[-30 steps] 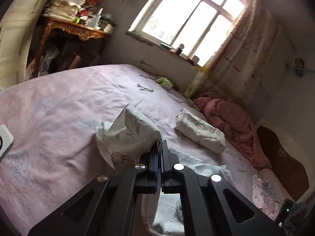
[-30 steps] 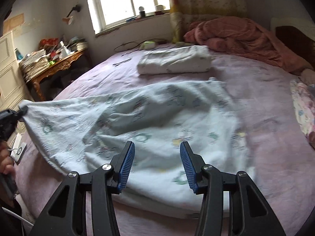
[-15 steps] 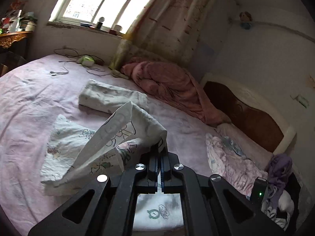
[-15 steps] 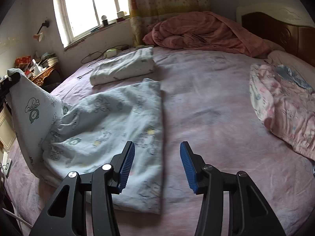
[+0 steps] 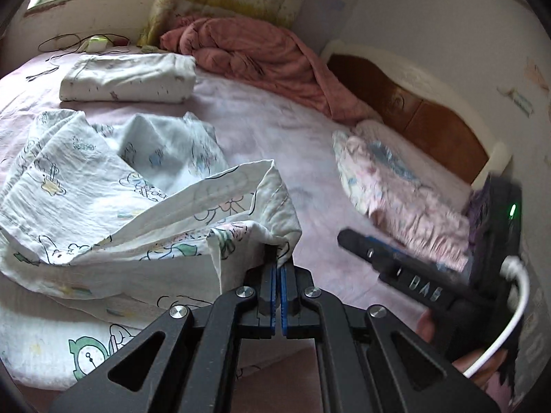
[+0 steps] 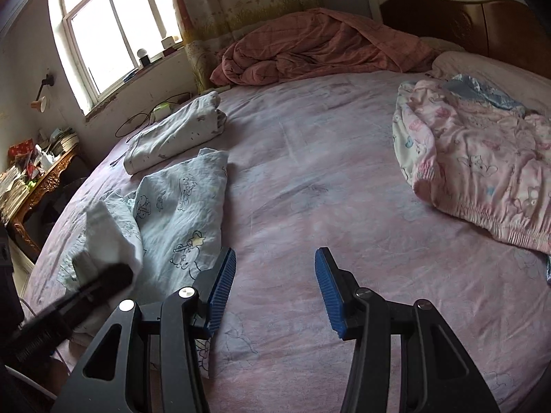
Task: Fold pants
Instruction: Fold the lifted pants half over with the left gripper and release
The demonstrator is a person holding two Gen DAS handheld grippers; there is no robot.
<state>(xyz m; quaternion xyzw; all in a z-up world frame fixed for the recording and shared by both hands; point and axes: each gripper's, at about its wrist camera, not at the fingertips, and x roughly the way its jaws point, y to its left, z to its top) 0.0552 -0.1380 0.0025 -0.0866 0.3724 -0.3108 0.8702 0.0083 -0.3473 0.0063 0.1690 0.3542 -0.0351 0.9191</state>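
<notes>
The pale blue cartoon-print pants lie on the pink bed sheet, partly doubled over. My left gripper is shut on a pants edge and holds it just above the rest of the cloth. In the right wrist view the pants lie at the left, and the left gripper shows blurred over them. My right gripper is open and empty above the bare sheet, just right of the pants. It also shows in the left wrist view.
A folded white garment lies beyond the pants. A pink quilt is heaped near the window. A pink print garment lies at the right by the headboard. A cluttered wooden table stands left of the bed.
My left gripper has carried the pants edge across to the right and lower, folding the cloth over itself. My right gripper has swung right, off the pants, over bare sheet.
</notes>
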